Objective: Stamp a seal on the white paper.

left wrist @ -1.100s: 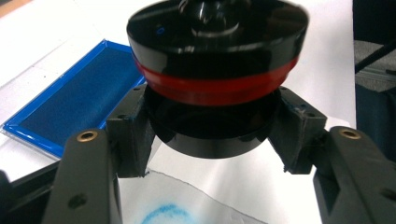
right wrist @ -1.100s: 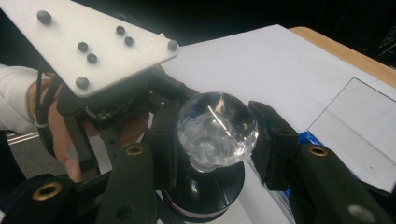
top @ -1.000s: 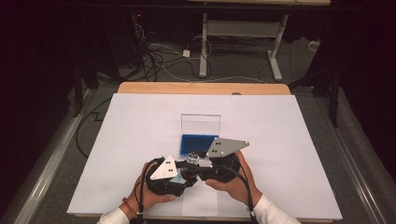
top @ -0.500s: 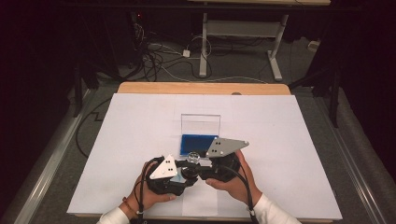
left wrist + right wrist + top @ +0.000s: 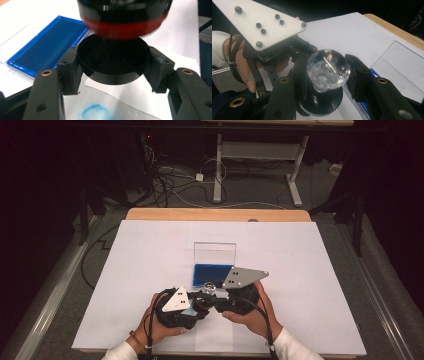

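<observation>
My left gripper [image 5: 113, 73] is shut on a round black cap [image 5: 113, 62], open side up. Just above the cap hangs a stamp's black body with a red band [image 5: 125, 17], a little blurred. In the right gripper view, my right gripper [image 5: 328, 73] is shut on the stamp's clear faceted knob [image 5: 328, 67], and the black base [image 5: 322, 103] lies below the knob. From the high view, both grippers meet tip to tip near the table's front, the left gripper [image 5: 195, 304] and the right gripper [image 5: 214, 294], with the knob [image 5: 209, 286] between them.
An open blue ink pad [image 5: 212, 274] lies just beyond the grippers, its clear lid [image 5: 215, 254] standing upright behind it. A blue ring print [image 5: 93, 112] marks the paper under the left gripper. White paper [image 5: 310, 270] covers the table, whose wooden edge [image 5: 215, 214] shows at the back.
</observation>
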Motion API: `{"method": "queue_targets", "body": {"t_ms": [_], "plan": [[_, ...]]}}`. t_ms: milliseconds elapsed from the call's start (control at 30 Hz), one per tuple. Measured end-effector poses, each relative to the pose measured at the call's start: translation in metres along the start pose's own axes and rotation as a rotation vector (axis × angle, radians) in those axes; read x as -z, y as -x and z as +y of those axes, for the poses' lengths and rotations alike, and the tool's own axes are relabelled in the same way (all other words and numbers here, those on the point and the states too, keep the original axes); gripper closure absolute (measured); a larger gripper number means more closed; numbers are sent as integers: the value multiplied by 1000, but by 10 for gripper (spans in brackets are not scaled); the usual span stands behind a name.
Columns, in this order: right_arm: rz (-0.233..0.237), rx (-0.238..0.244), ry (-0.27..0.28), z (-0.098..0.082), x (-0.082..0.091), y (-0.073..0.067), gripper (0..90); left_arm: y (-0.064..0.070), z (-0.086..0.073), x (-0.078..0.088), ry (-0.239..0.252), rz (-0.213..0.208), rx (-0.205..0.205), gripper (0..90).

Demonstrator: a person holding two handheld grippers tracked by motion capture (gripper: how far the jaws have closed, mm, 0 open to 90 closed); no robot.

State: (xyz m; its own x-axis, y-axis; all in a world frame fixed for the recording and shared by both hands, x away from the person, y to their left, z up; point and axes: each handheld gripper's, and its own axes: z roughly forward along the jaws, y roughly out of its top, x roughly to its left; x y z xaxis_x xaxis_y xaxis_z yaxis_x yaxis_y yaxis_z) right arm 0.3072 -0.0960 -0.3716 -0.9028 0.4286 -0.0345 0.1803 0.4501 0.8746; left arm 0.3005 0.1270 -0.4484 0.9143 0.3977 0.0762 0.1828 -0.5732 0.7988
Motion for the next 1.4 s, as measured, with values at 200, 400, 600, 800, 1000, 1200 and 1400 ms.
{"method": "queue_targets", "body": {"t_ms": [200,400,600,800,1000,1200,1400], "plan": [[-11,-8,-14,-7,5,3,571,-4,-3,2,-11,11,7,367],[-19,-5,-37,-14,5,2,571,-9,-5,6,-11,30,12,367],[-15,-2,-66,-23,-1,-1,571,-10,-7,7,-23,41,7,367],[-5,14,-78,-29,-2,-6,571,-14,-10,10,-27,53,15,367],[1,24,-94,-33,-2,-9,571,-17,-13,12,-36,64,18,367],[2,25,-115,-39,-5,-10,571,-19,-15,16,-33,72,21,367],[1,27,-137,-46,-8,-12,570,-20,-16,22,-26,80,24,367]]}}
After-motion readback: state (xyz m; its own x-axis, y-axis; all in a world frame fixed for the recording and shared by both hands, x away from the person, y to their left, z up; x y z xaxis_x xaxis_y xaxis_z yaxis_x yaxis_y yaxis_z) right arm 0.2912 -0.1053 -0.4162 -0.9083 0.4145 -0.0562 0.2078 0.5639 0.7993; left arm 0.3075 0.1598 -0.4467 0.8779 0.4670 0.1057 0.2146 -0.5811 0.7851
